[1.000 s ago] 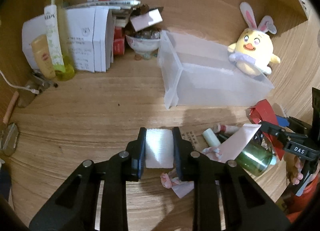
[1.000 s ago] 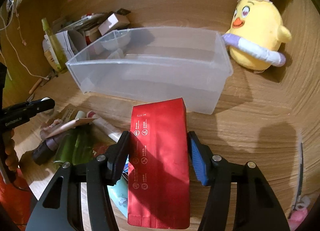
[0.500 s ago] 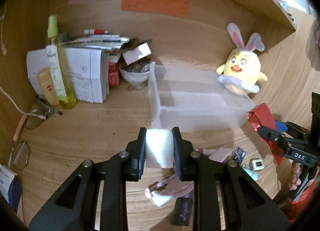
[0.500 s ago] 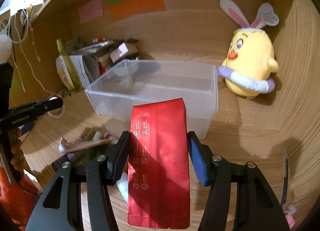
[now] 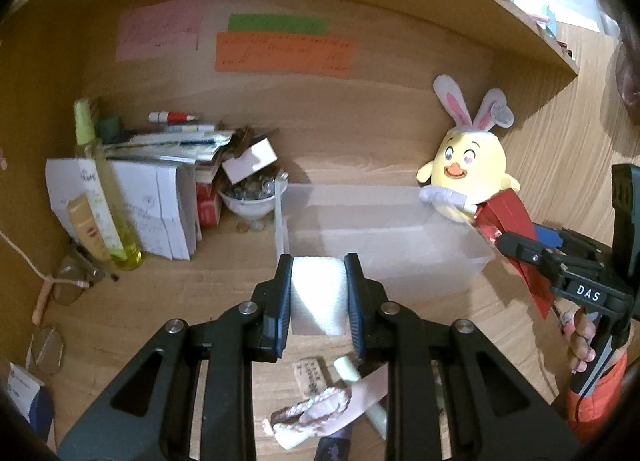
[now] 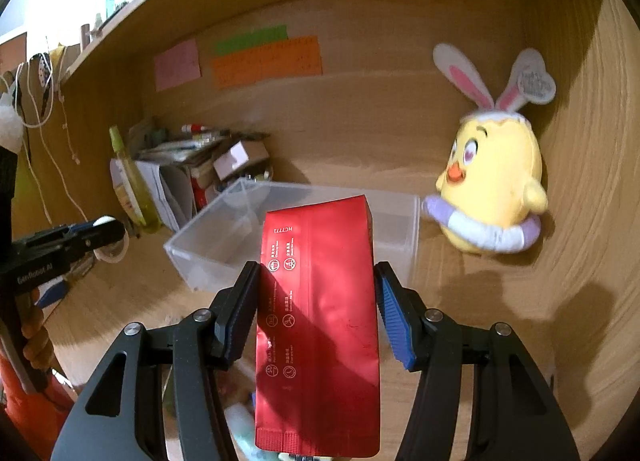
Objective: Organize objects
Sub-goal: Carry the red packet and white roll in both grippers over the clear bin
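My left gripper (image 5: pixel 318 297) is shut on a white roll (image 5: pixel 318 295) and holds it above the desk, just in front of the clear plastic bin (image 5: pixel 384 245). My right gripper (image 6: pixel 316 301) is shut on a red foil pouch (image 6: pixel 318 325), held up in front of the same bin (image 6: pixel 224 245). In the left wrist view the right gripper (image 5: pixel 520 249) and its red pouch (image 5: pixel 516 217) show at the bin's right end. In the right wrist view the left gripper (image 6: pixel 100 235) shows at far left. Small loose items (image 5: pixel 332 409) lie on the desk below my left gripper.
A yellow chick plush (image 5: pixel 466 173) with bunny ears stands behind the bin's right end. Papers, boxes, a bowl of marbles (image 5: pixel 250 197) and bottles (image 5: pixel 96 189) crowd the back left corner. Glasses (image 5: pixel 76 289) lie at the left. Sticky notes (image 5: pixel 280 51) hang on the back wall.
Both grippers have risen and drawn back from the desk with their loads still held. The bin and plush now look farther away, and more of the back wall shows.
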